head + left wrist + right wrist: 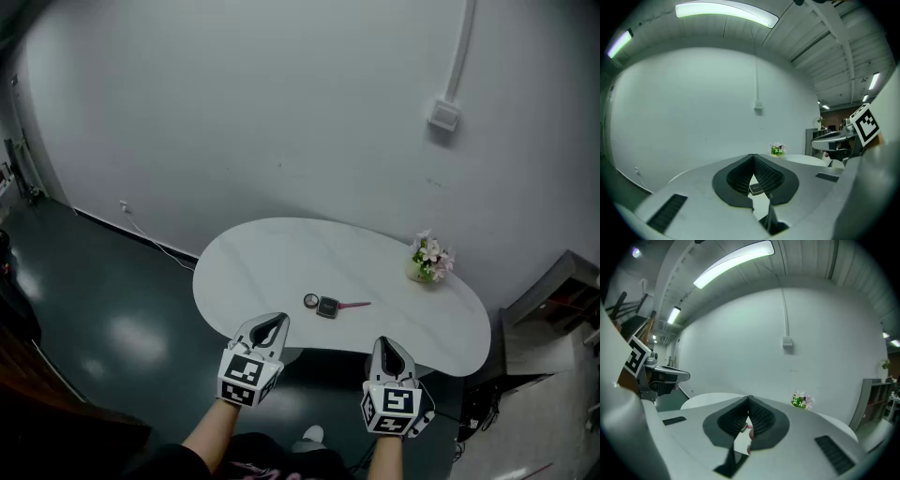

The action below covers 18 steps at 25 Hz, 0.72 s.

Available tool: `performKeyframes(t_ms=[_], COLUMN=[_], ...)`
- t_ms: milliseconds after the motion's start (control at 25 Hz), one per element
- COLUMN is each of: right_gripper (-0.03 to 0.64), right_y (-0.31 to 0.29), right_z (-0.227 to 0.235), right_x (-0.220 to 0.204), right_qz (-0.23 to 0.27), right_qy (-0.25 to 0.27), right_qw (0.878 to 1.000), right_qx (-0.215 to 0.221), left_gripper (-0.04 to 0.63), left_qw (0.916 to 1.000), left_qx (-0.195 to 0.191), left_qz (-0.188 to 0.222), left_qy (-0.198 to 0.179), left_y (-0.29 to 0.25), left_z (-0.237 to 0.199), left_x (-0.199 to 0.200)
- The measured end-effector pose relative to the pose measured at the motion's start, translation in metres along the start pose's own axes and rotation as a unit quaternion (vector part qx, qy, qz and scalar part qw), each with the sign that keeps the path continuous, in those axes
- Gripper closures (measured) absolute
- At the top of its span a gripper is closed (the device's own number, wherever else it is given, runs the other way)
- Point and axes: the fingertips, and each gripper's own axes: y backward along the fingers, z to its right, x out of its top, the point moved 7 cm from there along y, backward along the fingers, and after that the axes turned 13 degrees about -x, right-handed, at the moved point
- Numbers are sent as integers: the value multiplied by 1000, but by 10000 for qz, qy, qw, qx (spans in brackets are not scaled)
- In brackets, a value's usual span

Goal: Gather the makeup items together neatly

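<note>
Three makeup items lie close together near the front edge of the white oval table [262, 262]: a small round compact [310, 300], a dark square compact [327, 307] and a pink pencil [355, 305]. My left gripper [271, 324] hovers in front of the table edge, left of the items, shut and empty. My right gripper [387, 350] hangs to the right of them, also shut with nothing held. In the left gripper view the shut jaws [753, 157] frame the dark compact [757, 189]. In the right gripper view a bit of pink pencil [749, 427] shows below the shut jaws [749, 400].
A small pot of pink and white flowers [429, 260] stands at the table's right rear. A grey wall rises right behind the table, with a wall box [443, 116]. A dark shelf unit [553, 309] stands at the right. The floor is dark and glossy.
</note>
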Motion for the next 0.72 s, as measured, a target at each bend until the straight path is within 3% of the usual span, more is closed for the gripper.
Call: performKeyframes(t_ms=[720], right_gripper=[554], right_y=[8], right_z=[-25], right_x=[3], right_qz=[126], right_qy=[-63], right_qw=[9999], right_qx=[-97], left_gripper=[583], left_qw=[9998], left_qx=[-179], left_qz=[-40], left_qy=[-75], left_y=[16], left_z=[-14], left_x=[-6])
